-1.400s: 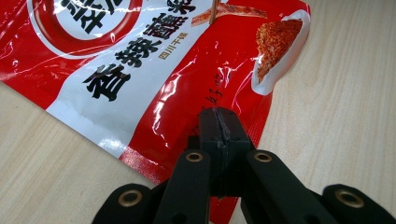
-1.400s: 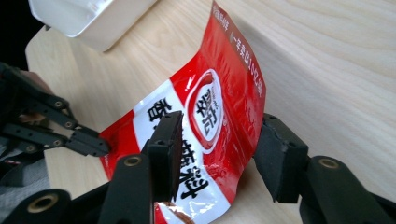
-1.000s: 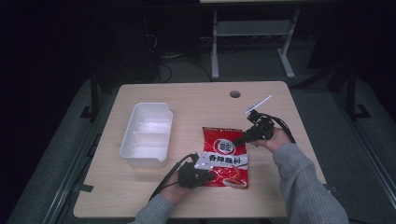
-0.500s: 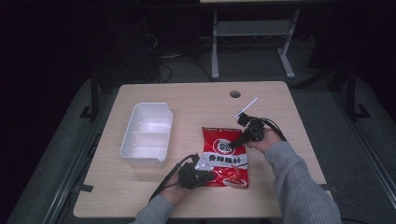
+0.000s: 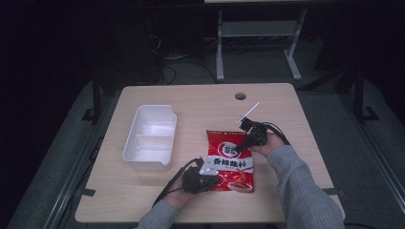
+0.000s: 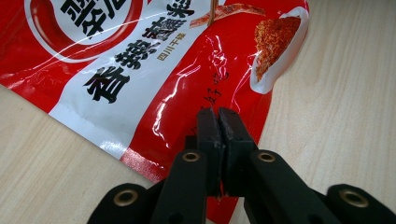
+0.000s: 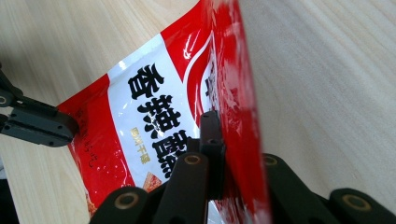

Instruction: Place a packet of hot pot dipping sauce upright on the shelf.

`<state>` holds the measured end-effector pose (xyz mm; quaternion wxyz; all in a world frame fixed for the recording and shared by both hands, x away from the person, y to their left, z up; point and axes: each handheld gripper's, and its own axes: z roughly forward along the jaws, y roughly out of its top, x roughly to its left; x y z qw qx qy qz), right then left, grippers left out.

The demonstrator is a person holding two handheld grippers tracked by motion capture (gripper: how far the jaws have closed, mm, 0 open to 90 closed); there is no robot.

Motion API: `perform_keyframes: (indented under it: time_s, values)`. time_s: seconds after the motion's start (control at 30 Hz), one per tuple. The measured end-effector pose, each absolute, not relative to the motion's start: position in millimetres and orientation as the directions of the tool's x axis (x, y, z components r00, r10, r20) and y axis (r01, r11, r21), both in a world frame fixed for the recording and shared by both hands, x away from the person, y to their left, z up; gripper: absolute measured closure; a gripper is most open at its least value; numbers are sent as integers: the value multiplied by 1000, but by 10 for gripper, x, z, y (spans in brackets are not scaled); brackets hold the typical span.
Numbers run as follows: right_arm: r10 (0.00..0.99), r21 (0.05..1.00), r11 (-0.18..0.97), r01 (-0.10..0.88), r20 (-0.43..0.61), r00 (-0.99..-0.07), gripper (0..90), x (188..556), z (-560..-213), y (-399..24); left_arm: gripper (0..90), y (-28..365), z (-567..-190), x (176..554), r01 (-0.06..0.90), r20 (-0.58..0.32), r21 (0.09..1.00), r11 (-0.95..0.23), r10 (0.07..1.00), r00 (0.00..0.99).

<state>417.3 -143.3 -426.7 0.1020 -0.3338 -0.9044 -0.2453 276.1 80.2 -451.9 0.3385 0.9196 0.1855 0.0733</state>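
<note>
You've got both tongs pinching the red seasoning packet [image 5: 231, 160] on the tabletop [image 5: 200, 100], left tongs [image 6: 218, 122] at its near edge, right tongs [image 7: 215, 133] just closed on its side edge; next, likely pull apart or lift together toward the white tray [image 5: 150, 137].

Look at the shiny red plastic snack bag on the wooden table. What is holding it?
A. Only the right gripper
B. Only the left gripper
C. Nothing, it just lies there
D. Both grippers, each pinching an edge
D: the left gripper is clamped on one edge of the shiny red plastic snack bag, and the right gripper pinches the opposite edge, lifting it off the wooden table.
</note>
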Motion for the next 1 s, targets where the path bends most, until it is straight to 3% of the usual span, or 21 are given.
perform_keyframes:
  time_s: [0.43,0.67,0.87,1.0]
  values:
    - [535,412,642,647,364,-763,881,4131,-4226,-1484,726,879,-4439,2752,303,-2,658,-690,400,917]
    - [521,463,614,639,372,-769,881,4059,-4125,-1559,591,953,-4363,2677,278,30,666,-692,397,917]
    - [508,507,579,638,388,-769,881,3984,-4022,-1688,403,1048,-4318,2580,257,51,684,-683,396,917]
    - [502,524,567,636,392,-771,881,3956,-3973,-1719,358,1110,-4294,2515,238,49,690,-684,372,927]
